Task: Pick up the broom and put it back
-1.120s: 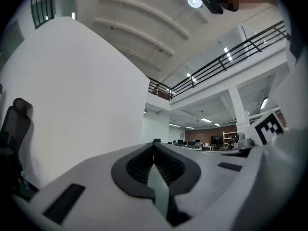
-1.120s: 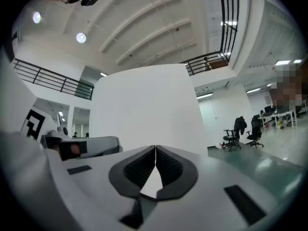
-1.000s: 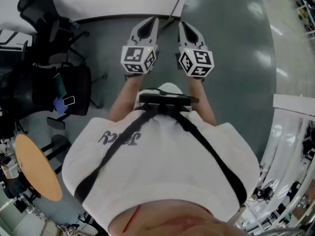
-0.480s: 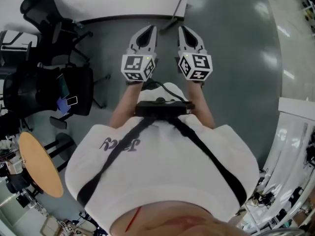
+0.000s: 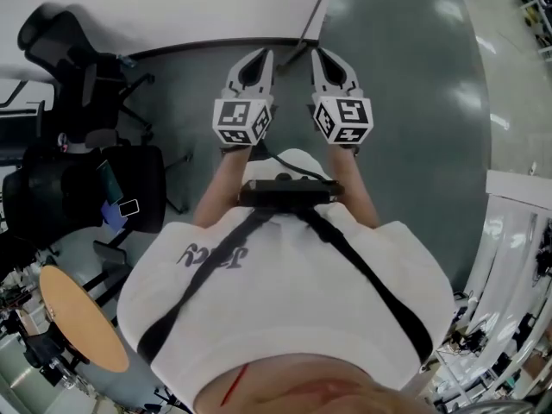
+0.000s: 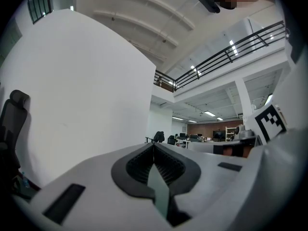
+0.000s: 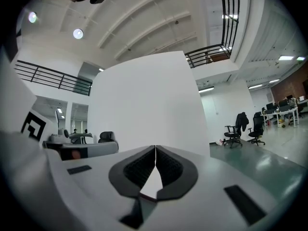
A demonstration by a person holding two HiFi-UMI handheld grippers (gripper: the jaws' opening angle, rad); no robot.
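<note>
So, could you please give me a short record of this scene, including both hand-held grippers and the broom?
left hand-held gripper: jaws together, nothing between them
right hand-held gripper: jaws together, nothing between them
pose: both held side by side in front of the person, pointing at the white wall
broom: thin pole leaning at the wall's edge, just beyond the gripper tips, untouched; its head cannot be made out
office chairs: black, on the person's left
round table: wooden top, lower left
task state: broom not yet picked up
</note>
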